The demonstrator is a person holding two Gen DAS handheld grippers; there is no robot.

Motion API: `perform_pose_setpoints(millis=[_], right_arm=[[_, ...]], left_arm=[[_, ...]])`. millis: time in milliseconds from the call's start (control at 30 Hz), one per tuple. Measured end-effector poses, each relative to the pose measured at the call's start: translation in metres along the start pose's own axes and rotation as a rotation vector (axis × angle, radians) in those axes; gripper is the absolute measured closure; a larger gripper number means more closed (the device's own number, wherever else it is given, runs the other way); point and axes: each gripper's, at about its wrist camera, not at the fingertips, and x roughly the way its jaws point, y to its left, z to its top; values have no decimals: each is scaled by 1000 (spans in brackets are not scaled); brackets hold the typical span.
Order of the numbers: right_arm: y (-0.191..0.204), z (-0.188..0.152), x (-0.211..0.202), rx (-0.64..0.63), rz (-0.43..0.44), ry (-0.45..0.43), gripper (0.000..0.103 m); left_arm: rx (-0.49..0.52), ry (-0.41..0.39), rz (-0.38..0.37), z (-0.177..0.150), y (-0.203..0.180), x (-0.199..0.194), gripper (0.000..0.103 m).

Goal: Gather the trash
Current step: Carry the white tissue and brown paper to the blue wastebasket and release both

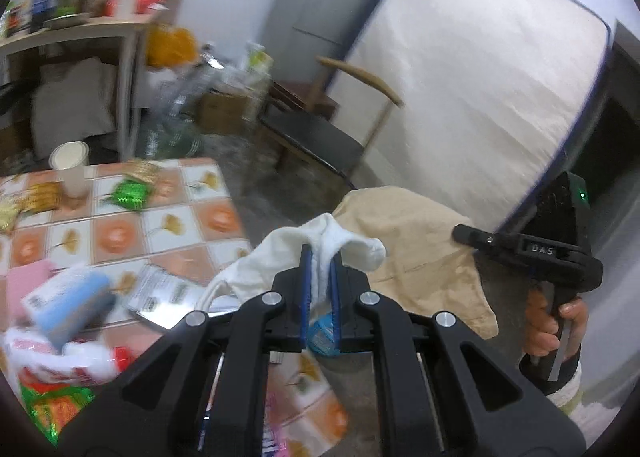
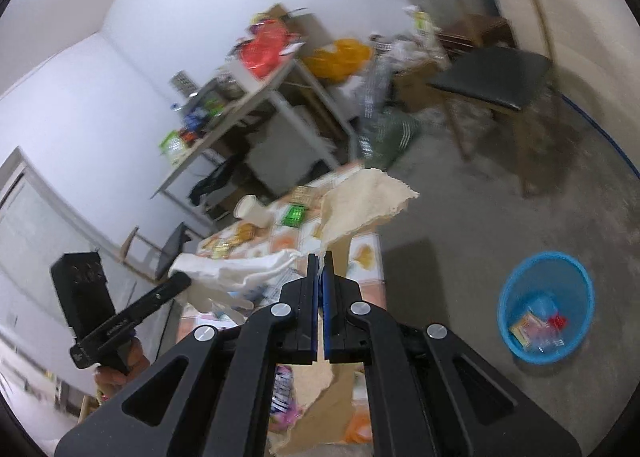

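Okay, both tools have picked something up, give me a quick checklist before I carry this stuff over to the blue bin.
1. Left tool shut on the white cloth: ok.
2. Right tool shut on the torn brown paper: ok.
3. Blue bin in sight, on the floor to the right of the table: ok.
4. Room in the bin: ok, only a few wrappers at the bottom.
5. Bare floor between table and bin: ok in the right wrist view.
6. Cloth hanging free of the items on the table: cannot tell, the picture is blurred.
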Motion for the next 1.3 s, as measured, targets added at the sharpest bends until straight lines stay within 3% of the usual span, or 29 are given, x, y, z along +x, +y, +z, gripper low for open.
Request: perform_pose_setpoints(millis=[233, 467, 800, 1067, 1100, 1167, 1200, 1267, 1300], right_arm=[[-76, -23, -24, 143, -114, -27, 101], [-146, -34, -33, 255, -206, -40, 101], [-244, -44, 3, 441, -276, 21, 101], [-299, -40, 38, 541, -307, 50, 101], [-303, -38, 43, 549, -313, 51, 101], [-318, -31, 58, 562, -325, 69, 100], [-324, -29, 63, 576, -332, 76, 99], [-337, -27, 74, 609, -336, 96, 94], [-343, -27, 81, 627, -349, 110, 85]], left_arm=[[100, 167, -76, -9, -65, 96, 96], [162, 337, -88, -31, -111, 192, 96], [245, 543, -66, -76, -152, 311, 95], [208, 609, -71, -88, -159, 377, 95], [202, 605, -76, -88, -159, 384, 93], [202, 602, -70, -90, -160, 405, 67], [193, 598, -46, -90, -159, 415, 61], [167, 589, -28, -91, -156, 423, 57], [153, 591, -27, -91, -154, 424, 56]])
